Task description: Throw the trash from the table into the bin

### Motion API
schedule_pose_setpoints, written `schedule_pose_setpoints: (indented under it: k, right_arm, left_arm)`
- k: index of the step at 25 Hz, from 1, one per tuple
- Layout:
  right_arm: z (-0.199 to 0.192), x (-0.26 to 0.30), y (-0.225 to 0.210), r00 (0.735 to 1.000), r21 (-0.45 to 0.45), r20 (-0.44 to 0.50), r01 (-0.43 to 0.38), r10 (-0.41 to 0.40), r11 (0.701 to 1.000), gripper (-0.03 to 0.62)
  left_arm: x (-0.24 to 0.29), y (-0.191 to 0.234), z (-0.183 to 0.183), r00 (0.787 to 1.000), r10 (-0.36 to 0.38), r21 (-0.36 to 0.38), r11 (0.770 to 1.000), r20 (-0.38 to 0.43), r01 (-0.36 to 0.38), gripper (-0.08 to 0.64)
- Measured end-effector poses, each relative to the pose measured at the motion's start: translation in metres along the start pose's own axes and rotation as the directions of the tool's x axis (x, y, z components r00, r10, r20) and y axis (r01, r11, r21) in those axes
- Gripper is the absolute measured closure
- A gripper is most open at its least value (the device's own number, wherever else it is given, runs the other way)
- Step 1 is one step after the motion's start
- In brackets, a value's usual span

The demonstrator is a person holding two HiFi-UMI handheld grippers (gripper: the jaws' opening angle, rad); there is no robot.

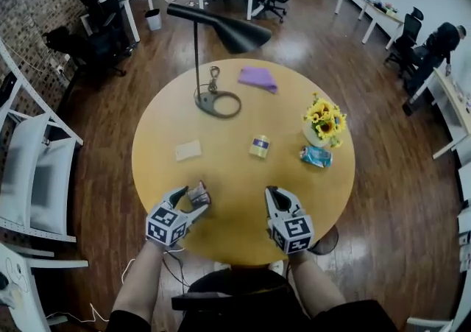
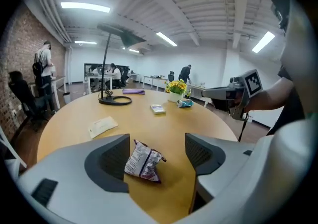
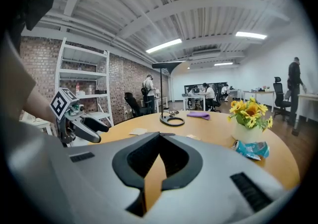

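Round yellow wooden table (image 1: 221,198) on a dark plank floor in an open office with a brick wall on the left. I stand at its near edge with both grippers over the rim.

Left gripper (image 1: 190,194): jaws spread wide. A crumpled snack wrapper (image 2: 143,161), white and purple, lies on the tabletop between them. It sits close against the left pad, with a clear gap to the right pad. The pads are not pressing on it, so the wrapper is resting on the table and not held.

Right gripper (image 1: 275,194): jaws pressed together, nothing between them. It is beside the left gripper, apart from it, just above the near table edge.

Mid-table, left to right:
- a pale paper slip (image 1: 188,150), lying flat;
- a small yellow and blue box (image 1: 259,146), well apart from the slip;
- a crushed blue packet (image 1: 316,155), just beside the foot of a white vase of sunflowers (image 1: 324,123) near the right edge.

Far half of the table:
- a black desk lamp with its ring base (image 1: 218,103) on the top and its shade leaning out to the right;
- a purple cloth (image 1: 257,78) beyond it, near the far rim.

Beyond the table, white chairs (image 1: 33,168) stand on the left. A small pale bin (image 1: 153,19) stands on the floor beside a far desk, well apart from the table. People sit or stand at the desks along the back and right walls.
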State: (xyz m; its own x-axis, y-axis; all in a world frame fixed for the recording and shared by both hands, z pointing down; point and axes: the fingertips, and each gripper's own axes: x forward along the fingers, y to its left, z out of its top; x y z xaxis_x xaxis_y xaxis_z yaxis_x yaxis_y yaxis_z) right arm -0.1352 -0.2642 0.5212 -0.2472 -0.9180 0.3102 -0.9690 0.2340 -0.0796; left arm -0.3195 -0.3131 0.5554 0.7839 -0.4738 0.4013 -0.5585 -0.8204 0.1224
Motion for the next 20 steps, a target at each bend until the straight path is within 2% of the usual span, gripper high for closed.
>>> schedule_pose_setpoints:
  k: [2,7,15,18,20]
  right_arm:
    - [-0.006,-0.002,-0.002,1.0,0.015,-0.012,0.02,-0.02,1.0,0.591]
    - [-0.016,-0.017,-0.015,0.994,0.046,-0.03,0.106,-0.105,0.993,0.591]
    - [-0.035,-0.042,-0.029,0.976,0.093,-0.061,0.213,-0.208,0.973,0.591]
    - [-0.035,-0.051,-0.033,0.969,0.092,-0.058,0.243,-0.238,0.966,0.591]
    - [-0.034,-0.056,-0.037,0.966,0.092,-0.057,0.258,-0.253,0.962,0.591]
  left_arm:
    - [0.01,0.007,-0.009,0.999,-0.024,-0.009,1.0,-0.036,0.023,0.209]
    - [0.032,0.007,-0.031,0.983,-0.095,0.112,0.987,-0.155,0.113,0.209]
    - [0.059,0.019,-0.073,0.948,-0.148,0.05,0.984,-0.283,0.169,0.196]
    - [0.064,0.014,-0.088,0.926,-0.152,0.079,0.979,-0.346,0.19,0.197]
    - [0.064,0.011,-0.095,0.92,-0.137,0.096,0.978,-0.367,0.184,0.206]
